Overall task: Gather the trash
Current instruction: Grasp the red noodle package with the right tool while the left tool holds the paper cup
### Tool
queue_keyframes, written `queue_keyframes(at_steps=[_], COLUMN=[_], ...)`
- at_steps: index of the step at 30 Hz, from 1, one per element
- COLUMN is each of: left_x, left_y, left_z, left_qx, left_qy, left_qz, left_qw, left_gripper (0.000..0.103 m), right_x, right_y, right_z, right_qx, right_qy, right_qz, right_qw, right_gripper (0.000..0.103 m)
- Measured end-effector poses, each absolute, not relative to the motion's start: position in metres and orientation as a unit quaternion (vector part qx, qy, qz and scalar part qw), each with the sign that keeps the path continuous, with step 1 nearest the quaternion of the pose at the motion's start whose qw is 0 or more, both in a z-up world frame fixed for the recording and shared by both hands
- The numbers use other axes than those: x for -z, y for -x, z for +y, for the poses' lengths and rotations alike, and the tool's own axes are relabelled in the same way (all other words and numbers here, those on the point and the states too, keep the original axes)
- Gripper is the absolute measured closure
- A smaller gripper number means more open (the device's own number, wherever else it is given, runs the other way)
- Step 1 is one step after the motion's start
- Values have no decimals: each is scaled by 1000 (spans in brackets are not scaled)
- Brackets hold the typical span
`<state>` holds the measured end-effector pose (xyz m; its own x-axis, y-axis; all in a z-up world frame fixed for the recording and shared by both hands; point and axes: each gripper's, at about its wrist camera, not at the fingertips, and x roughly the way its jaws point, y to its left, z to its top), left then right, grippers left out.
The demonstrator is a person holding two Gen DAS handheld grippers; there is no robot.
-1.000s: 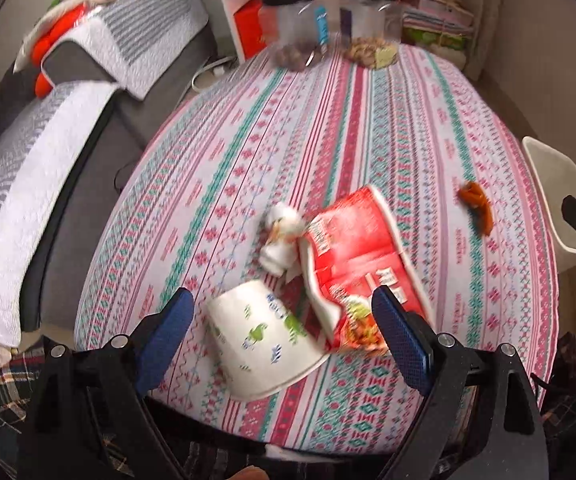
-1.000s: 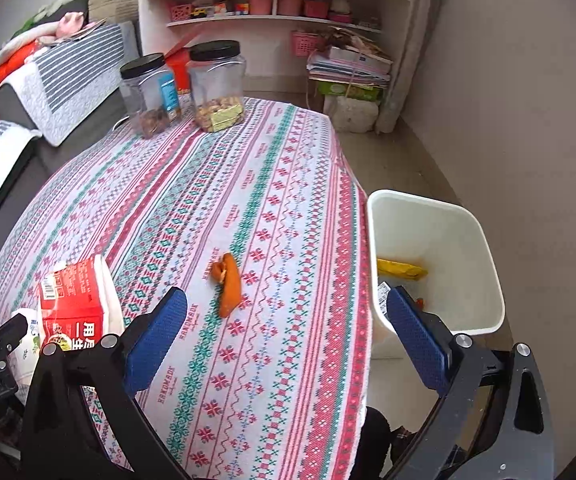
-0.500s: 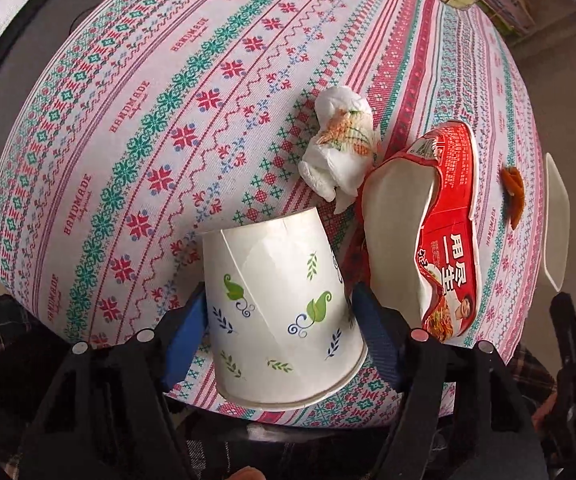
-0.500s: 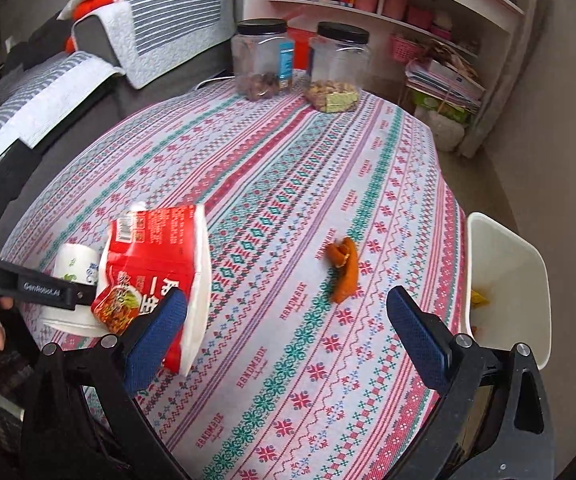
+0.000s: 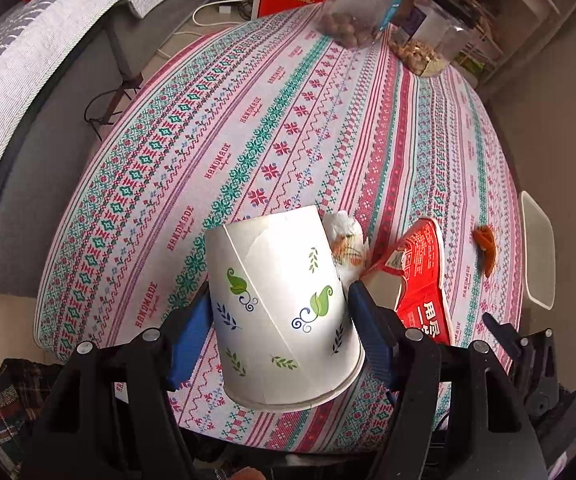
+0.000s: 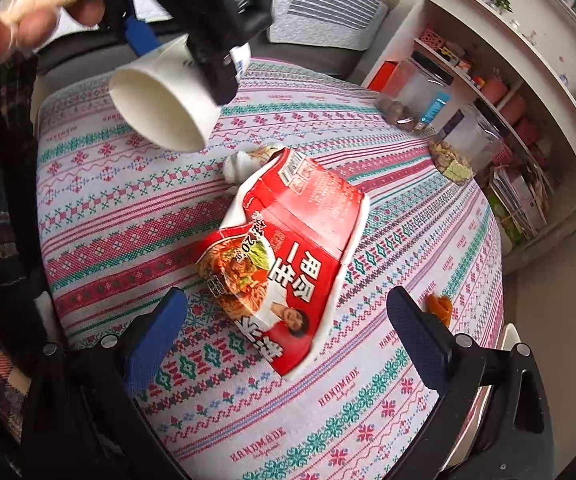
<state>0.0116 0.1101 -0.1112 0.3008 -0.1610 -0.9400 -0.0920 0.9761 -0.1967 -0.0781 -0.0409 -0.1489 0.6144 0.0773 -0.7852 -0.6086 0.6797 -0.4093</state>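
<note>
Left gripper (image 5: 280, 320) has its blue pads pressed on both sides of the white paper cup (image 5: 284, 312), w/ the leaf print facing the camera. Cup sits between the jaws, wide rim toward the gripper body, narrow base pointing out over the tablecloth (image 5: 288, 140). In the right wrist view the same cup (image 6: 164, 104) is off the table, tilted, open mouth showing, w/ the left tool's black body over it and a hand (image 6: 28, 4) blurred at top left.

Jaws closed in during the last sec, then stopped on the cup's walls.

Right gripper (image 6: 284, 324) is spread wide, nothing between the pads. It points down at the flattened red noodle carton (image 6: 284, 256), which lies on the cloth just ahead of and between the two fingers, not touching either.

Crumpled white wrapper (image 5: 346, 240) lies just behind the cup, next to the carton's far end. Orange peel (image 6: 440, 308) is on the cloth near the right edge, just beyond the right-hand finger. White bin (image 5: 538, 256) stands off the table edge, past the peel. Two clear jars (image 6: 420, 92) at the table's far side, well apart from both tools.
</note>
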Motion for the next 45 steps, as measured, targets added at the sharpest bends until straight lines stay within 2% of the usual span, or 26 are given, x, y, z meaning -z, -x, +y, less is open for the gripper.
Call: queue_keyframes(at_steps=[1, 2, 3, 4, 6, 9, 15, 21, 45], left_x=[112, 113, 115, 116, 119, 116, 109, 97, 68], left_y=[-13, -13, -15, -16, -19, -24, -36, -40, -43], left_z=[112, 114, 116, 119, 122, 128, 135, 123, 79], left_qx=[22, 23, 23, 23, 21, 17, 19, 31, 36], left_qy=[111, 116, 121, 127, 135, 141, 171, 168, 150], left_qz=[588, 587, 585, 584, 580, 566, 544, 518, 453], left_qw=[801, 801, 801, 801, 803, 812, 821, 838, 878], left_gripper=[36, 36, 36, 36, 36, 36, 37, 37, 37], right_x=[154, 158, 162, 164, 156, 136, 113, 96, 44], right_y=[74, 70, 64, 57, 43, 21, -28, -53, -51], right_z=[-36, -32, -28, -27, -32, -48, -101, -137, -176], right_qx=[-205, -207, -210, -213, -209, -211, -178, -169, -157], right_qy=[351, 359, 363, 356, 330, 247, 83, -39, -91], right_qz=[387, 388, 395, 410, 412, 430, 463, 469, 396], right_qw=[827, 823, 817, 812, 823, 842, 864, 866, 900], right_gripper=[10, 19, 36, 48, 59, 66, 74, 76, 79])
